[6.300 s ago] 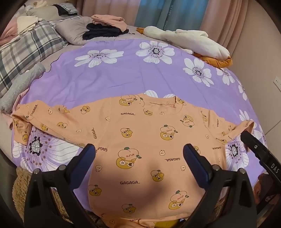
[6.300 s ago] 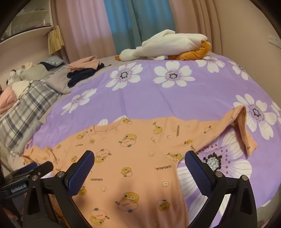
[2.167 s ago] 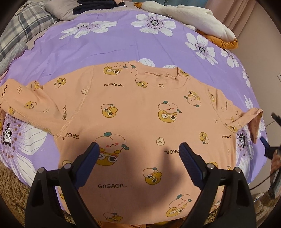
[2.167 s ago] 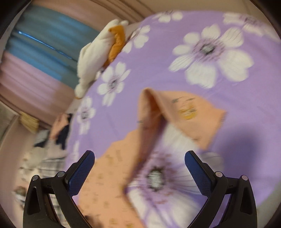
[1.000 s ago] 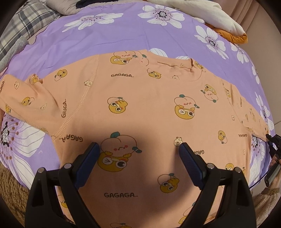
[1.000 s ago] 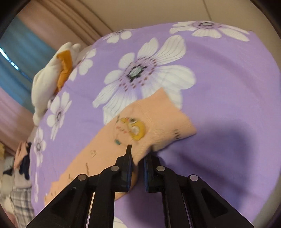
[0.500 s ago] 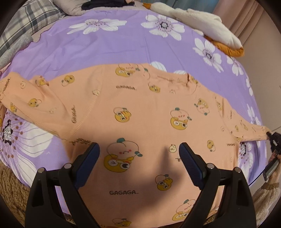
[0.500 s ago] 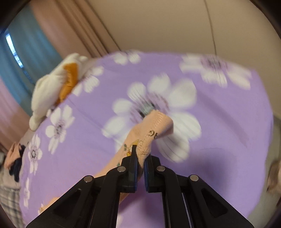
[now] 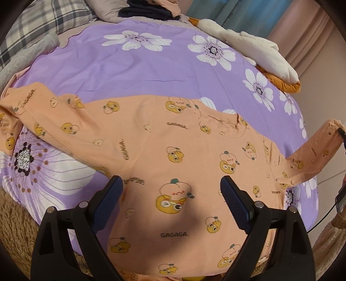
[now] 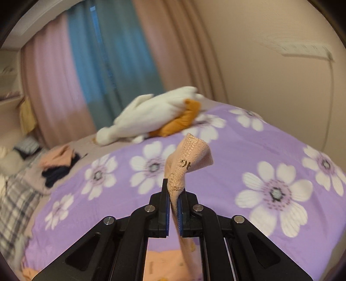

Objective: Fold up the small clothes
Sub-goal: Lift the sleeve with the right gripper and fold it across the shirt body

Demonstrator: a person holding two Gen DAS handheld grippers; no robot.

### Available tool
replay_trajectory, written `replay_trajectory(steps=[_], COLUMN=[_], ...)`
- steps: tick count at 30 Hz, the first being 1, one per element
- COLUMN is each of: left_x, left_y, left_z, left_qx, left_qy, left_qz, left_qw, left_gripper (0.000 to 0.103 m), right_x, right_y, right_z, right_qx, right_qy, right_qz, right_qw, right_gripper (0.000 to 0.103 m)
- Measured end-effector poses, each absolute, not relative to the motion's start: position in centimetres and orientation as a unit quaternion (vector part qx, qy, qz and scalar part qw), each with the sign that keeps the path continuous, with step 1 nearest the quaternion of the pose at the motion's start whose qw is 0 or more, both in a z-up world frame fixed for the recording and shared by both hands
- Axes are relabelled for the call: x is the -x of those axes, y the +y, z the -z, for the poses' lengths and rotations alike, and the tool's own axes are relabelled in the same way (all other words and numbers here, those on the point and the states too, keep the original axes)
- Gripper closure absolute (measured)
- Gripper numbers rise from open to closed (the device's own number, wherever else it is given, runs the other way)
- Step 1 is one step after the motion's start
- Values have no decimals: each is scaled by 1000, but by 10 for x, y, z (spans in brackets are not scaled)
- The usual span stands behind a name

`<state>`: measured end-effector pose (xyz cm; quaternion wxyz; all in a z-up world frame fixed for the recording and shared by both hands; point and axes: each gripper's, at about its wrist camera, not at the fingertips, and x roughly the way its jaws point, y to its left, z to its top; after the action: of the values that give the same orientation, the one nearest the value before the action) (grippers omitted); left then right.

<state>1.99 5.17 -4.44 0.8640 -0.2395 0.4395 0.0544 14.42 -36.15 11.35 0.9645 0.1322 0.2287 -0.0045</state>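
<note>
An orange long-sleeved shirt (image 9: 173, 155) with cartoon prints lies spread flat on the purple flowered bedspread (image 9: 134, 71). My left gripper (image 9: 170, 194) is open and empty, hovering above the shirt's lower body. My right gripper (image 10: 174, 207) is shut on the cuff of the shirt's right sleeve (image 10: 186, 164) and holds it lifted off the bed. In the left wrist view that sleeve (image 9: 313, 151) rises up at the far right edge. The left sleeve (image 9: 32, 112) lies flat at the left.
A white and orange plush toy (image 10: 151, 114) lies at the bed's far side, before the curtains (image 10: 112, 54). Folded dark and pink clothes (image 9: 149, 8) and a plaid blanket (image 9: 43, 19) sit at the back left. A brown fuzzy rug (image 9: 13, 227) shows below the bed edge.
My right gripper has raised the sleeve cuff higher off the bed and turned toward the bed's far side. My left gripper has pulled back slightly, staying open.
</note>
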Motion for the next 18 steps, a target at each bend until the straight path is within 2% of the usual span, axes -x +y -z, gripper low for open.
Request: replay_trajectory(steps=[18], left_x=[-4], left_y=[75], left_z=[40], left_qx=[257], left_qy=[425], left_qz=[-67], left_qw=[865], left_gripper=[12], right_x=[-127], right_y=[-193], right_z=[-93], right_qx=[-36], right_qy=[288], right_qz=[-170], right_qw=[942], right_gripper=[96])
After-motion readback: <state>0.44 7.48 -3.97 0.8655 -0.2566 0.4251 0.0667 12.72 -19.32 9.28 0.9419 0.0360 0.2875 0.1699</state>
